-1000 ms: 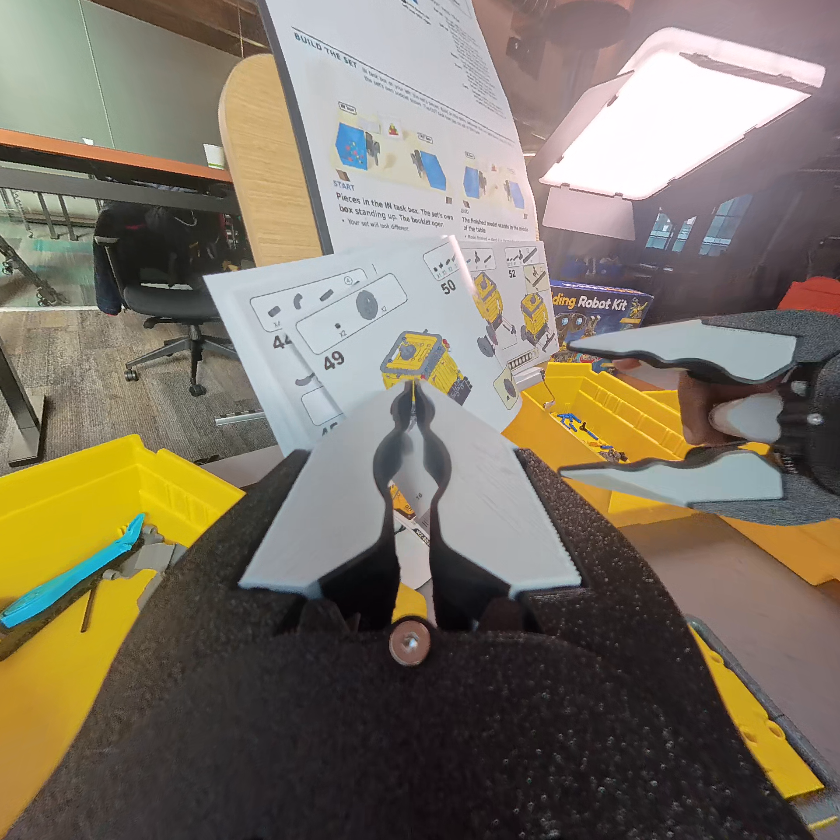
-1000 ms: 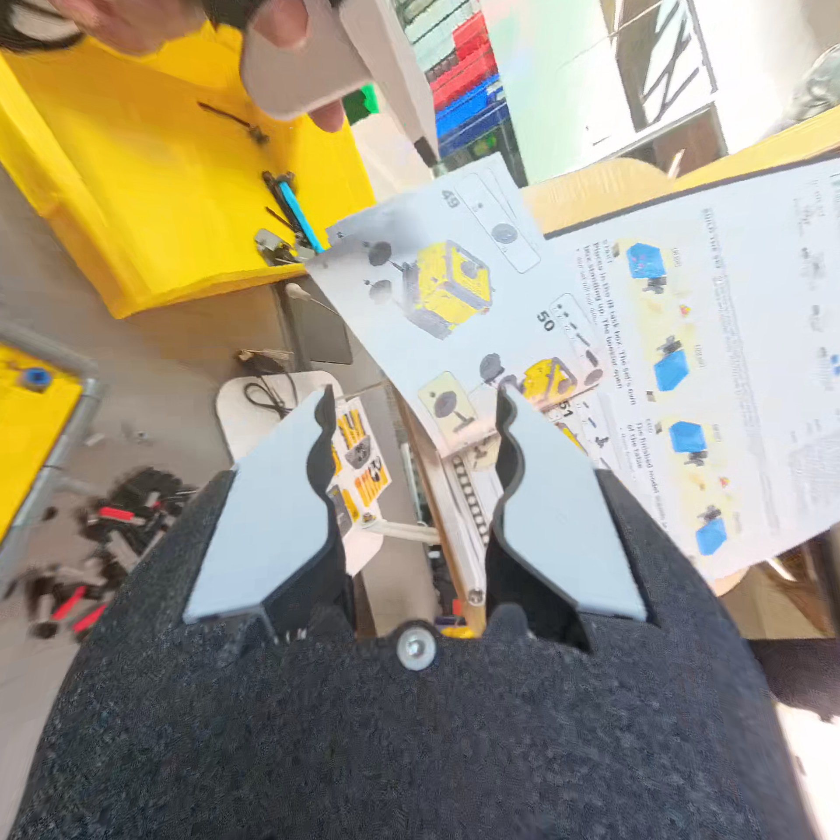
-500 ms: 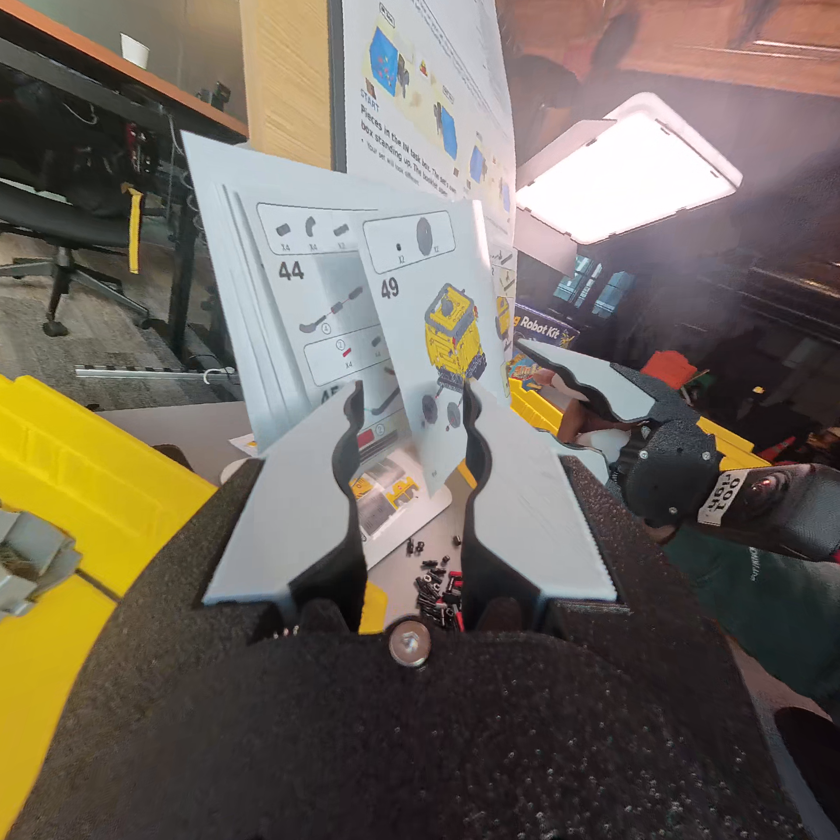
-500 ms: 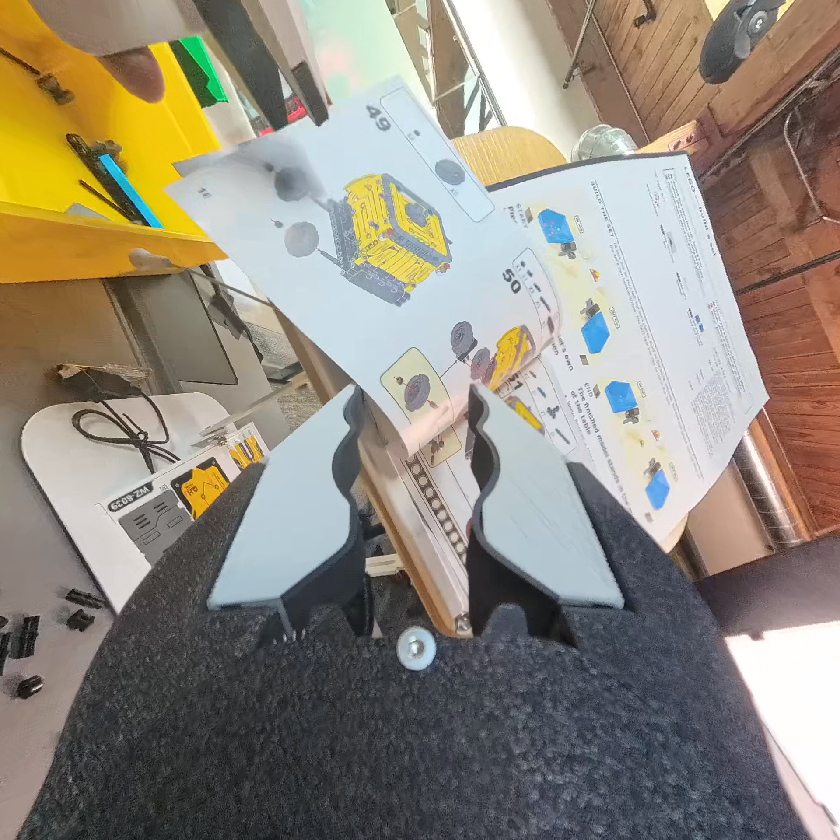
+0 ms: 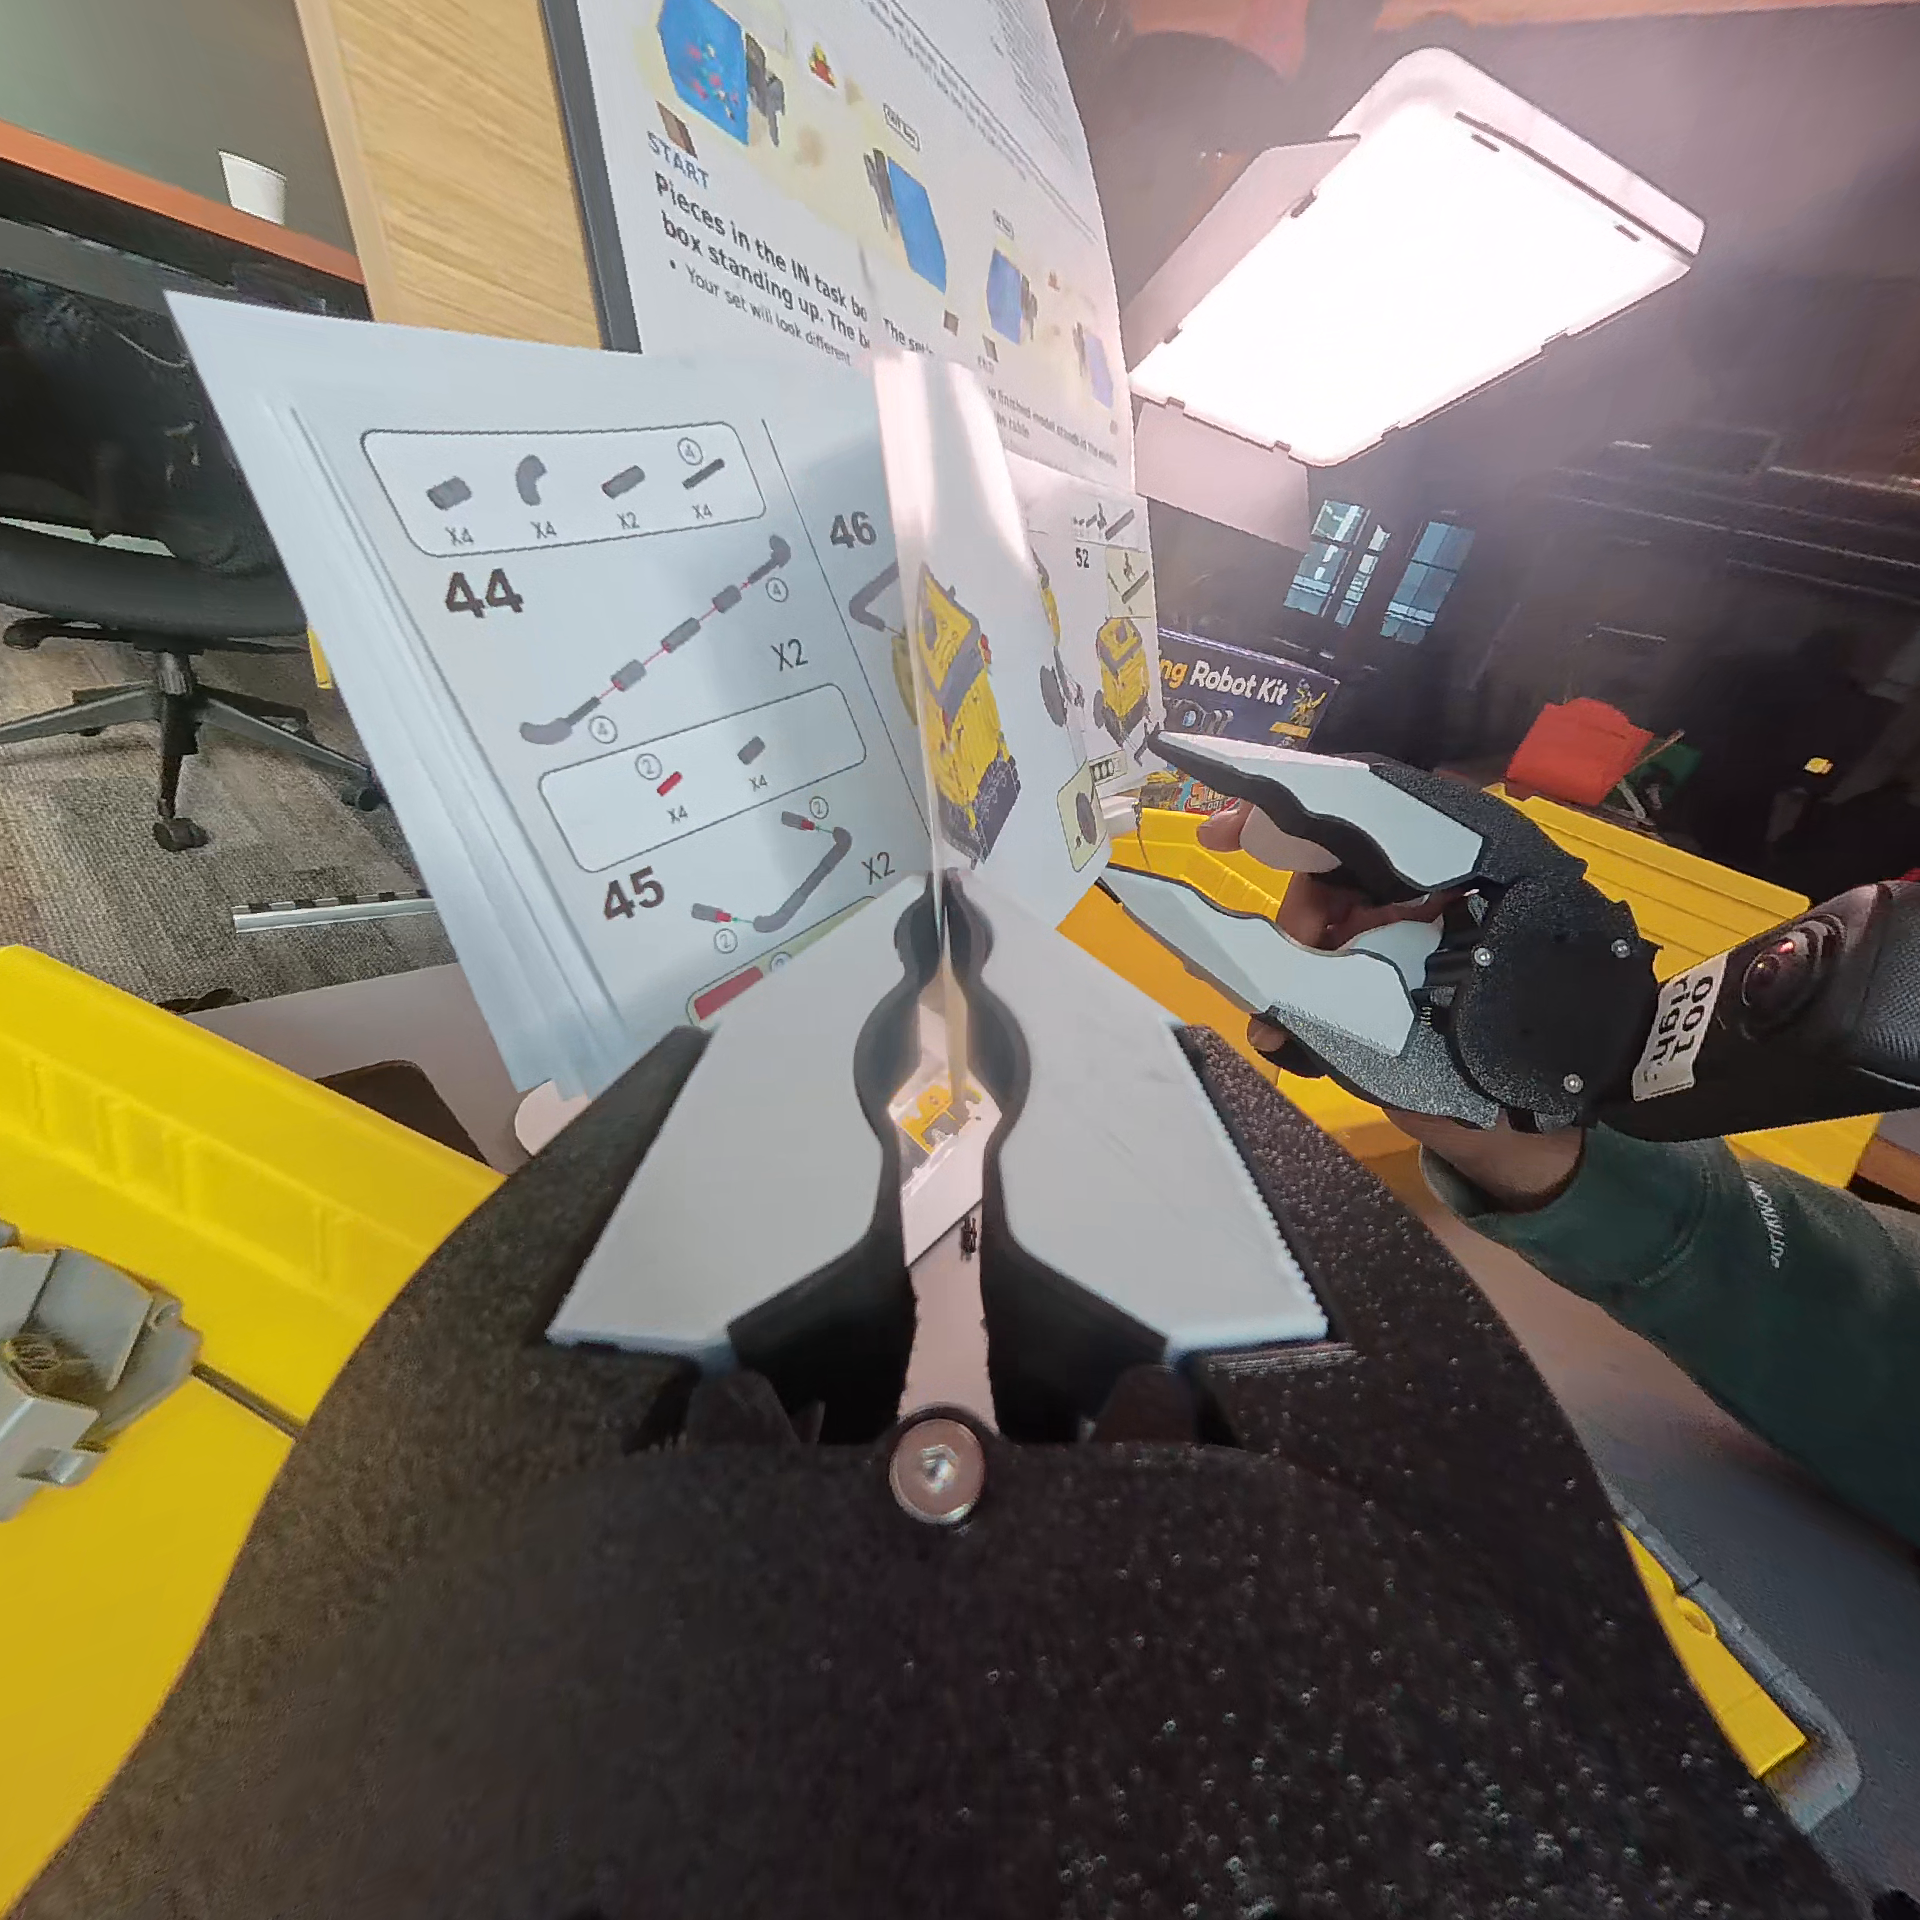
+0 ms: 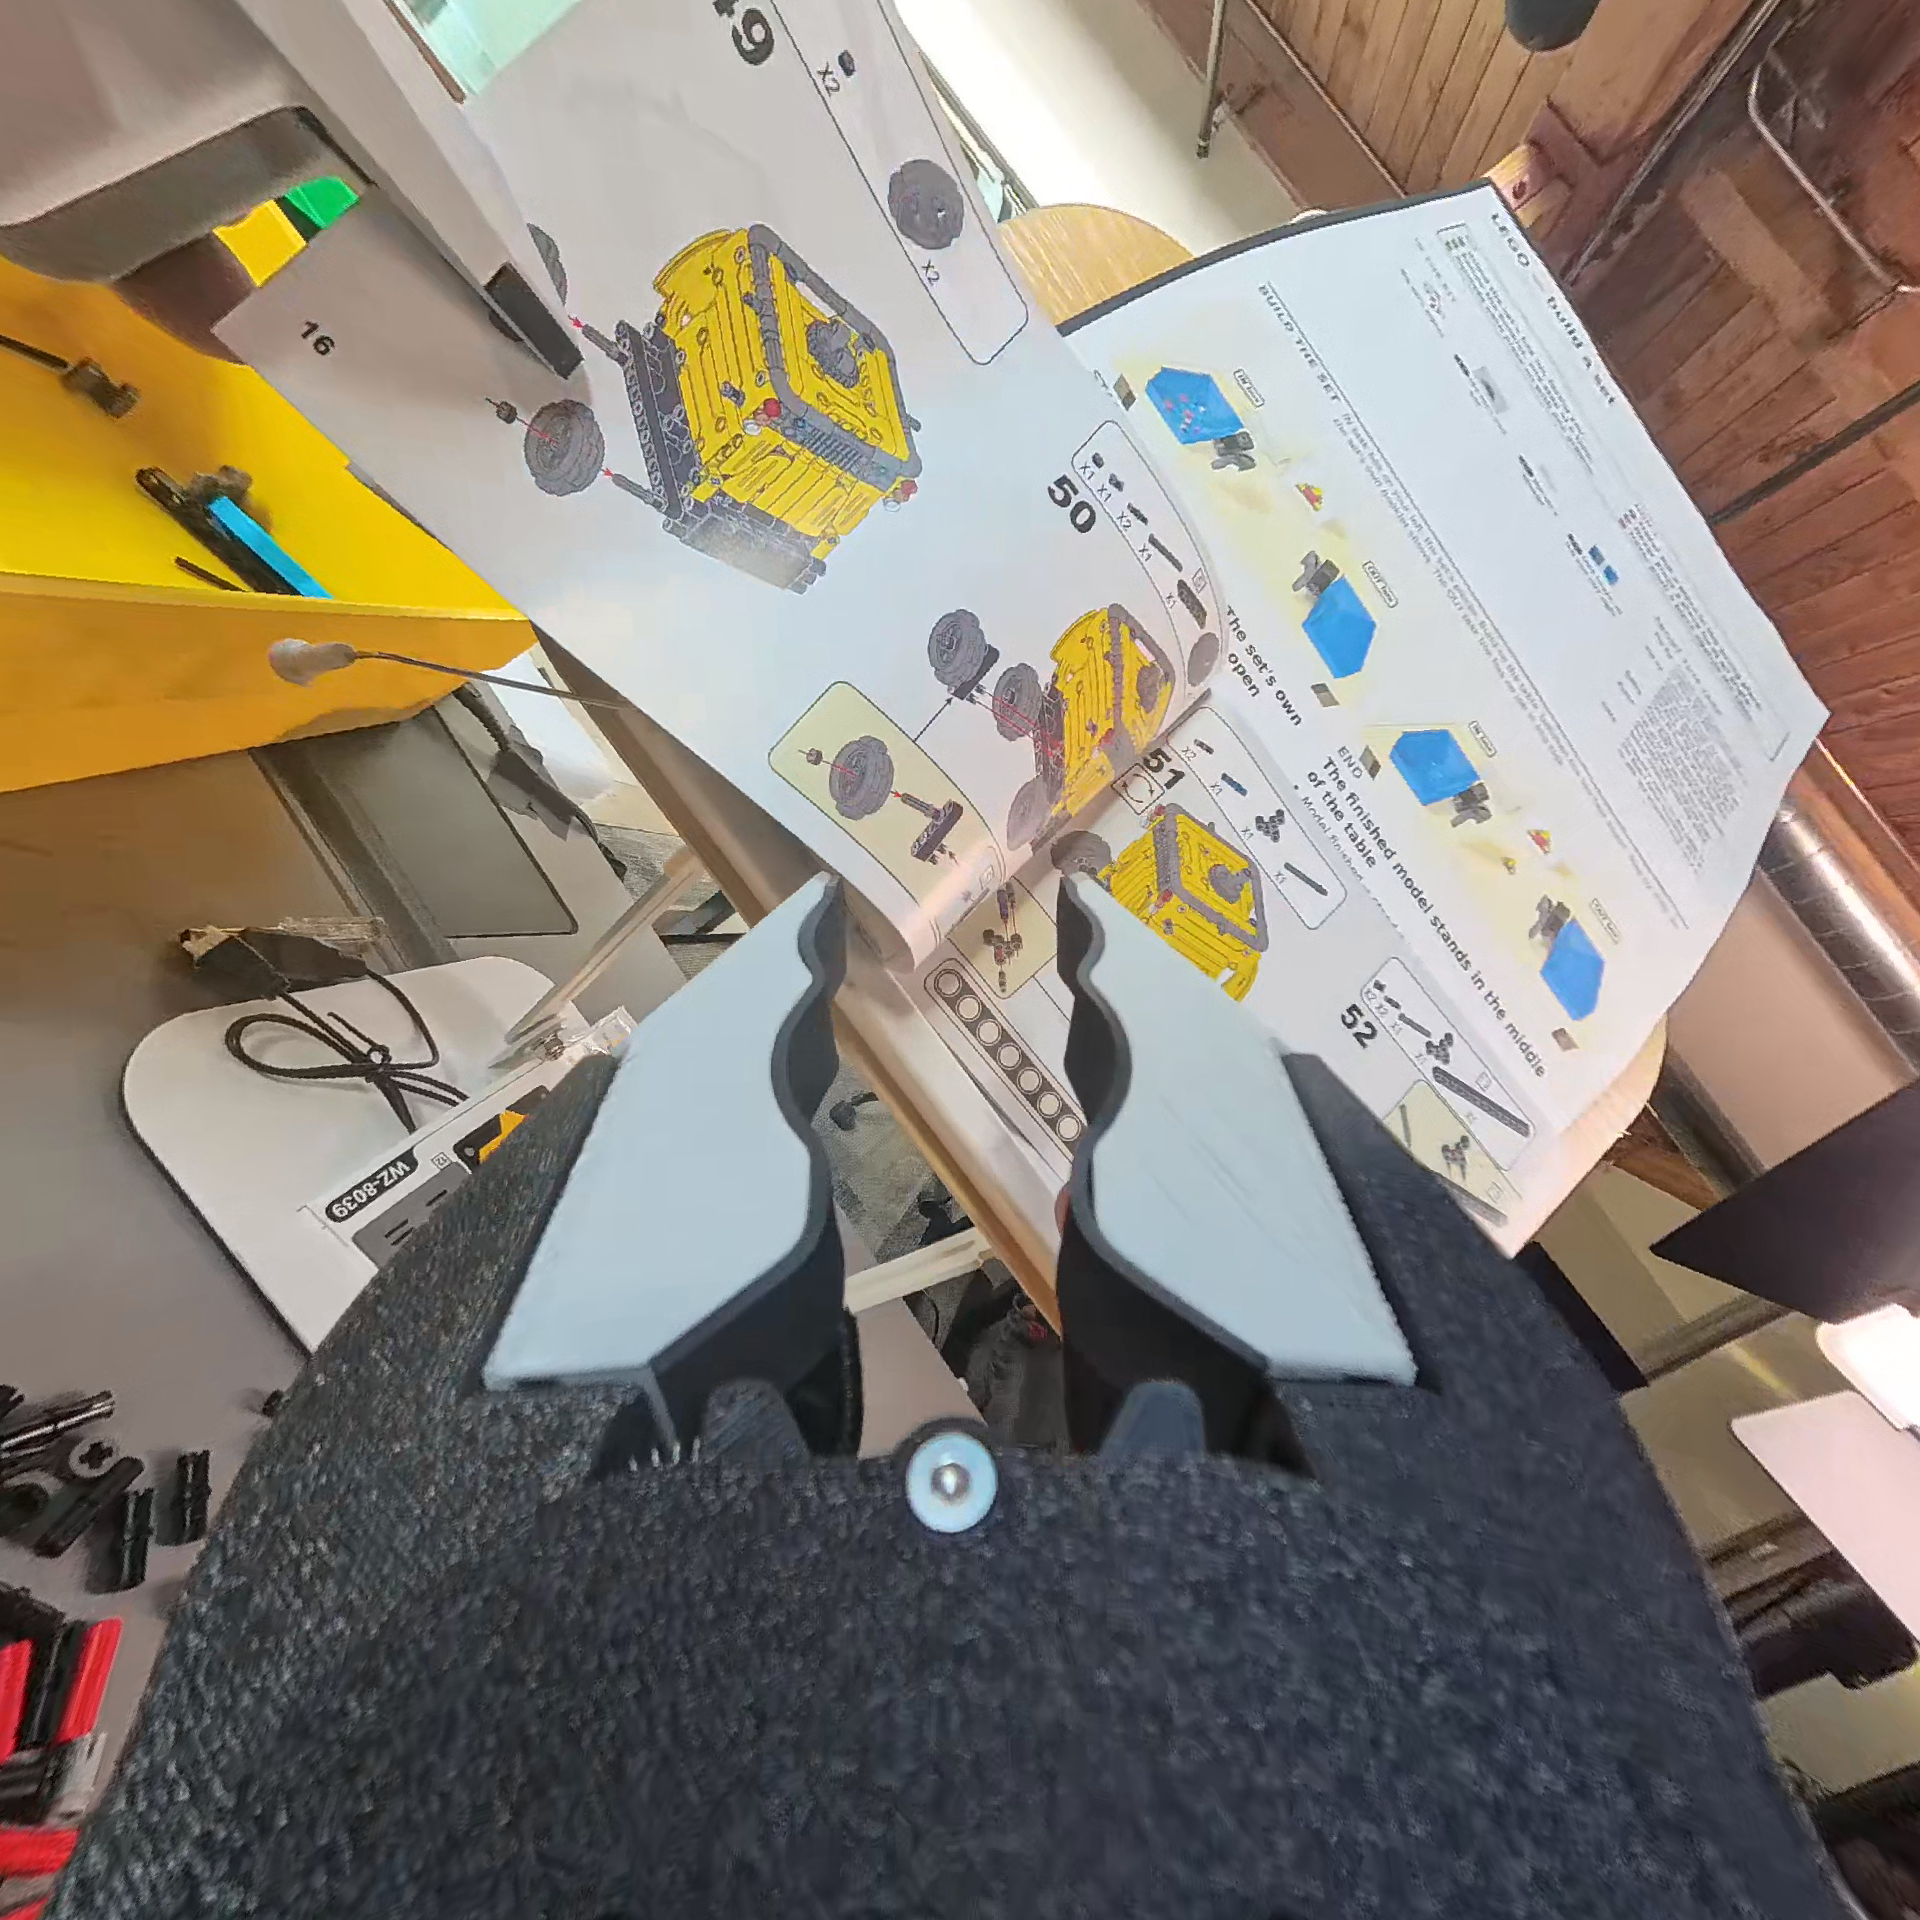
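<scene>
An open instruction booklet (image 5: 623,644) stands upright in front of me. My left gripper (image 5: 945,920) is shut on the bottom edge of one page (image 5: 951,644), which I see edge-on. My right gripper (image 5: 1132,810) is open, held by a hand in a green sleeve, with its tips at the booklet's right-hand page. In the right wrist view the right gripper (image 6: 948,899) is open, and the lower edge of the booklet (image 6: 810,416) curls between its fingertips.
A large printed sheet (image 5: 831,208) stands behind the booklet, and also shows in the right wrist view (image 6: 1455,520). Yellow bins sit left (image 5: 156,1143) and right (image 5: 1610,862). A lit panel (image 5: 1434,270), a kit box (image 5: 1247,696), small black parts (image 6: 94,1486) and a white pad (image 6: 208,1122). My hands' fingertips stand some 11 cm from each other.
My left gripper opened half a second ago and has now shut on a single page. My right gripper has stayed open and moved closer to the booklet's lower edge.
</scene>
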Motion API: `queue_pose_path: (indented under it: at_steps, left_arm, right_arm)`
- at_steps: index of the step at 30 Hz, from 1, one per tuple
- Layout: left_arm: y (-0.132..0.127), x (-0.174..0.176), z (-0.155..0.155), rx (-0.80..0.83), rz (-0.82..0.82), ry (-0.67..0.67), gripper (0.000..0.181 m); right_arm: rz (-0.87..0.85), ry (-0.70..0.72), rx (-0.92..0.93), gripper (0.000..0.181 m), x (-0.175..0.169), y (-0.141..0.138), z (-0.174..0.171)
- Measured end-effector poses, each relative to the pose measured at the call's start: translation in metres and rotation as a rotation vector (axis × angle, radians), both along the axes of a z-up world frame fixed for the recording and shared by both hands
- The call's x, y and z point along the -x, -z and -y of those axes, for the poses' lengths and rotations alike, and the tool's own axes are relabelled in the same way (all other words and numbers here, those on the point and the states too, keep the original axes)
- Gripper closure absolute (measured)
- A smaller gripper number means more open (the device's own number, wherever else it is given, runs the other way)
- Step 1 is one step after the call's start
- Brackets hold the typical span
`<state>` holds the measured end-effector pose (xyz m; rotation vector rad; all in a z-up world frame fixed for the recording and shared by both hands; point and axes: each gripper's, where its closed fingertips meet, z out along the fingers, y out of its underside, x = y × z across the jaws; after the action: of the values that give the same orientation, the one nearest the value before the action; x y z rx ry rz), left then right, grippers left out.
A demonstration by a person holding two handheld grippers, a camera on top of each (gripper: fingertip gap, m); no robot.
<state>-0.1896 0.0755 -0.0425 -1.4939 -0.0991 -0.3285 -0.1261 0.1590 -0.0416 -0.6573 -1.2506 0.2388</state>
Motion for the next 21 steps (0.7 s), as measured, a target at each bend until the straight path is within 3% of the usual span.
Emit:
queue_pose_path:
  at_steps: [21]
  left_arm:
    - [-0.003,0.017,0.012,-0.016,0.011,0.000,0.179]
  right_arm:
    - [-0.025,-0.040,-0.035,0.138,0.032,0.003,0.016]
